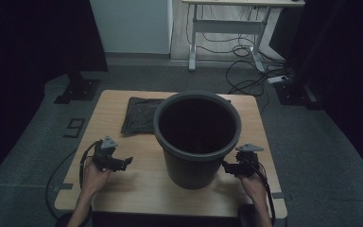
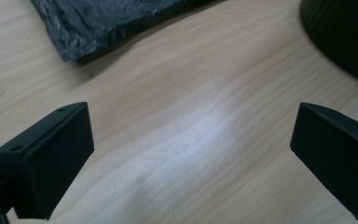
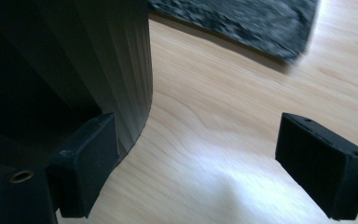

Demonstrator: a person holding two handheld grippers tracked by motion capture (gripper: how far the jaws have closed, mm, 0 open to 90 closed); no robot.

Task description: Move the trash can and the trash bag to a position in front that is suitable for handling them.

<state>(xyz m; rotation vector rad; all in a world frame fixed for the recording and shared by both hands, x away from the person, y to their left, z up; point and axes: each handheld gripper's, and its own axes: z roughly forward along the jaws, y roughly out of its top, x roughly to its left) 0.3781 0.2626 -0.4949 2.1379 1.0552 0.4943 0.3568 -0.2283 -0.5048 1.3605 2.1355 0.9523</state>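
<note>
Jaws wide on both grippers; bin [image 1: 197, 137] btwn.

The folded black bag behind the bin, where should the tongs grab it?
Probably the folded bag's near left corner, coming in low from the left tongs' side. It lies flat on the table, so only an edge can be pinched, and the bin blocks its right part. Both tongs are open.

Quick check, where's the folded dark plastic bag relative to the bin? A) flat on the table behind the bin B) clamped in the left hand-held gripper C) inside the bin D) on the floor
A: the high view shows the folded dark plastic bag lying flat on the wooden table, at the far side, partly behind the dark bin; the left hand-held gripper is open over bare wood.
</note>
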